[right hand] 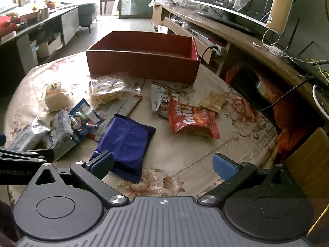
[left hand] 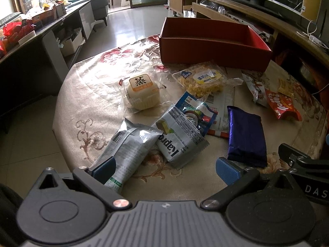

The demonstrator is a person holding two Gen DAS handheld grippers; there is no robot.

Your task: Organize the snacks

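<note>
Left wrist view: your left tongs (left hand: 164, 167) stand apart, empty. A grey "Kapro" packet (left hand: 181, 140) lies just ahead between them, well short of the red box (left hand: 213, 50) on the tabletop (left hand: 92, 94).

Right wrist view: your right tongs (right hand: 162, 164) are spread, empty; the purple packet (right hand: 125, 144) touches their left finger, nearer than the red box (right hand: 144, 63).

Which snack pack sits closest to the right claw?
The purple pack. Its near end lies right beside the right claw's left finger, while the red bag and the silver packs lie farther off.
</note>
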